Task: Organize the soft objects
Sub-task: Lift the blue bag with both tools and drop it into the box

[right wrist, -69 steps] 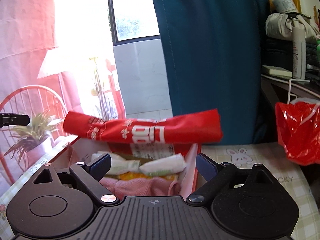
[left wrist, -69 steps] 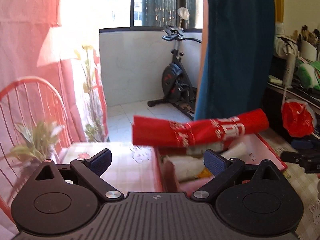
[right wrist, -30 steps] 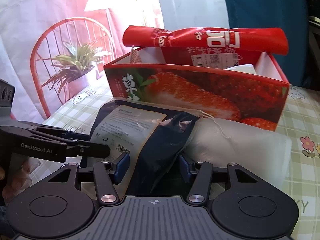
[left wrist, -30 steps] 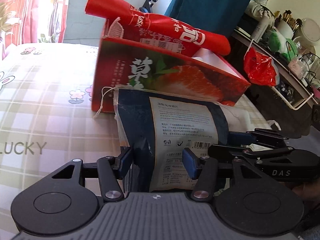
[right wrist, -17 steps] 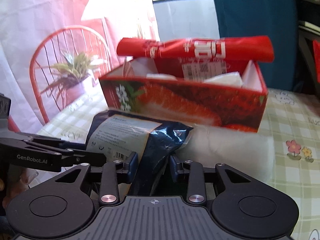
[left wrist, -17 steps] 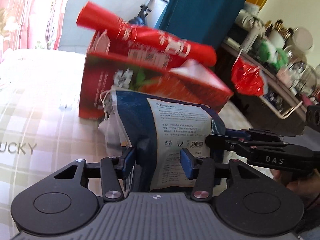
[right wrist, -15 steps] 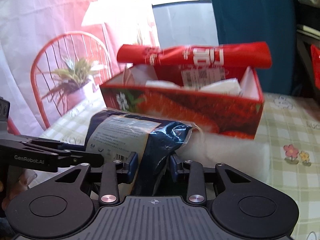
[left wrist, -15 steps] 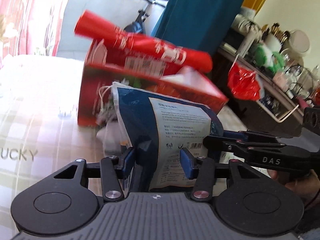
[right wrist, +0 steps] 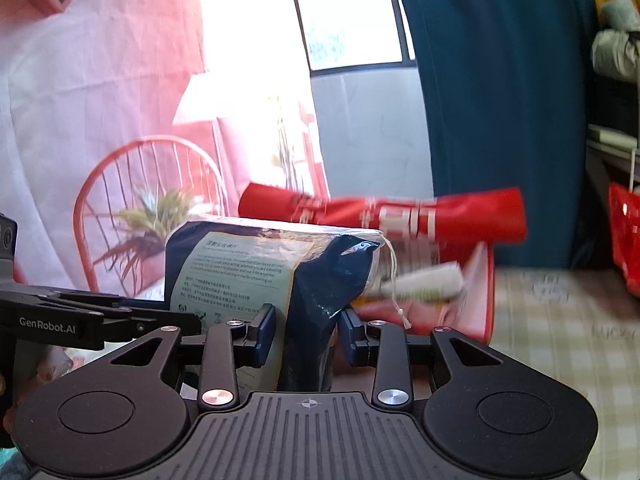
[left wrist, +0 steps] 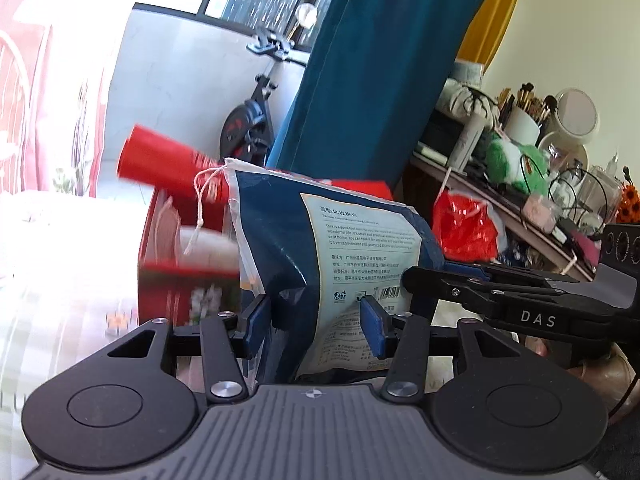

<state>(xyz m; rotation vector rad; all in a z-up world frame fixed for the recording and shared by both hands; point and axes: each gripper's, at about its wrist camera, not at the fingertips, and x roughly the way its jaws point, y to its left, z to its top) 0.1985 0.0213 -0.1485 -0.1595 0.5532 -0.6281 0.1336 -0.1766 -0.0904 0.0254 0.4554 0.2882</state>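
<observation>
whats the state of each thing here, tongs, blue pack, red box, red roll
left tongs: shut on the blue pack
right tongs: shut on the blue pack
blue pack: gripped by both tongs at once, drawstring hanging loose
red box: open-topped, soft items inside
red roll: lying across the top of the red box
red plastic bag: hanging by the shelf, crumpled

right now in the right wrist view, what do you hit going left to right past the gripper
red wire chair → potted plant → dark blue packet gripped by the right gripper → red box → checked tablecloth → red plastic bag
</observation>
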